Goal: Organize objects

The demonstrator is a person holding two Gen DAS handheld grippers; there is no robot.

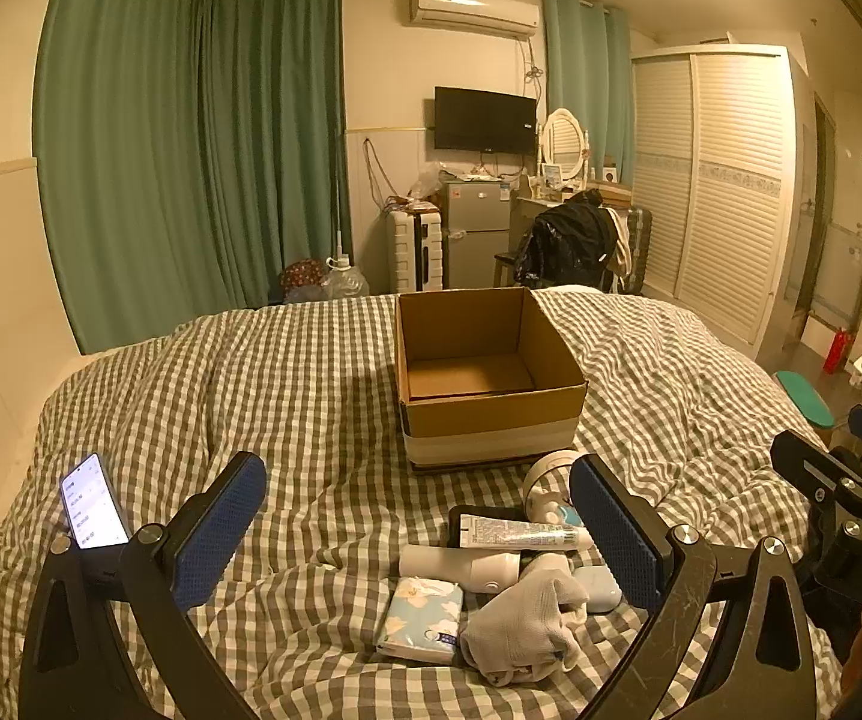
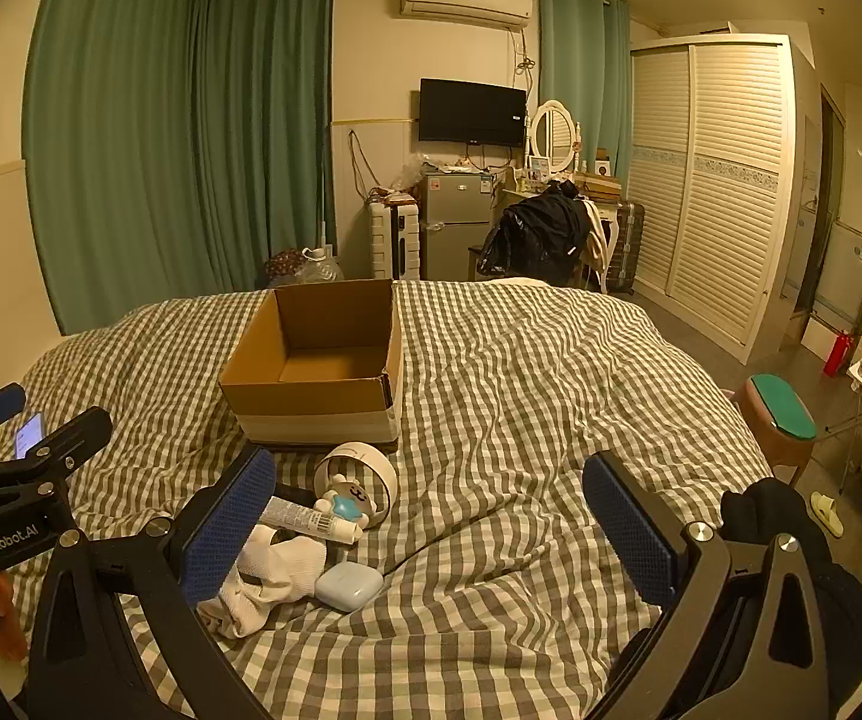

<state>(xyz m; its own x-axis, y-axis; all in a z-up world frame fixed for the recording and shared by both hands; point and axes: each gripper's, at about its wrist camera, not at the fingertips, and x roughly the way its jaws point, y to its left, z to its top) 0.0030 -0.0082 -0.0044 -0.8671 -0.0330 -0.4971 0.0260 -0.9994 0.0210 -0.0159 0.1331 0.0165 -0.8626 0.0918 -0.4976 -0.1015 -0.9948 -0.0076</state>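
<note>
An open, empty cardboard box point(image 1: 491, 414) point(image 2: 311, 402) stands on the checked bed cover. In front of it lies a small pile: a tissue pack point(image 1: 422, 618), a grey-white sock point(image 1: 521, 624) point(image 2: 275, 570), a white bottle point(image 1: 461, 567), a tube point(image 1: 521, 531) point(image 2: 311, 519), a pale blue earbud case point(image 1: 596, 588) point(image 2: 348, 585), and a white round toy point(image 1: 551, 483) point(image 2: 356, 483). My left gripper point(image 1: 419, 534) is open above the pile, holding nothing. My right gripper point(image 2: 431, 525) is open and empty, to the right of the pile.
A lit phone point(image 1: 93, 501) point(image 2: 29, 433) lies on the bed at the left. Beyond the bed stand a fridge point(image 1: 473, 234), a chair with a black jacket point(image 1: 569, 243) and a wardrobe point(image 1: 719, 192). A green-topped stool point(image 2: 782, 414) stands at the bed's right.
</note>
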